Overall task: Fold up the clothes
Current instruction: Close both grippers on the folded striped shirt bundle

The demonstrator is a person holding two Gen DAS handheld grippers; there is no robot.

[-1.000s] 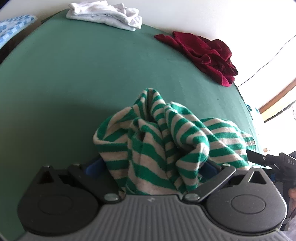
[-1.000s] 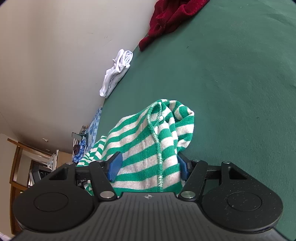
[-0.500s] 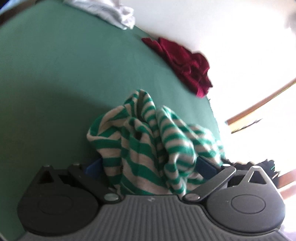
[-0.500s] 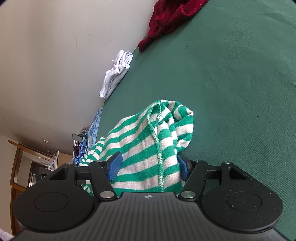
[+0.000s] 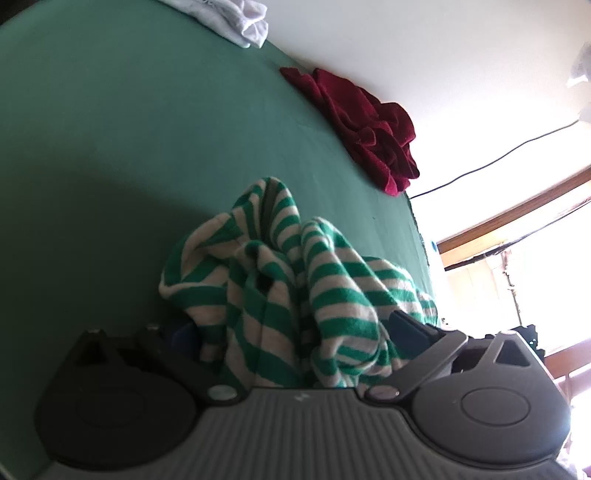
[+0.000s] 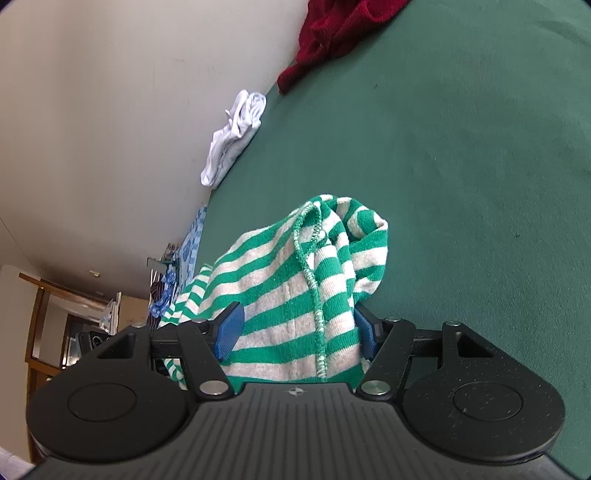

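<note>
- On the green-covered surface (image 6: 461,147), near its front edge: a green-and-cream striped garment (image 6: 291,295), bunched and unfolded, its far folds resting on the cloth while its near part runs into both grippers.
- Right gripper (image 6: 299,328): the blue pads (image 6: 231,328) stand wide apart with a thick wad of the striped garment filling the whole gap between them; the cloth touches both pads, so the gripper is closed on the garment. A stitched seam of the garment runs down between the fingers.
- Left gripper (image 5: 295,332): the striped garment (image 5: 295,288) is gathered in deep folds between its two fingers and hides the left pad almost entirely; the right pad (image 5: 406,325) lies against the cloth. The bundle fills the gap, and the gripper is read as clamped on it.
- Dark red garment (image 5: 373,129): crumpled at the far edge of the surface against the pale wall (image 5: 424,44), well apart from the striped one.
- White garment (image 5: 236,18): a loose heap along the same far edge, further along from the red one; in the right wrist view it lies beside the wall (image 6: 110,110).
- Blue patterned cloth (image 6: 192,243): at the end of the surface, beyond the striped garment in the right wrist view.
- Dark cable (image 5: 498,158): crosses the wall past the corner of the surface.
</note>
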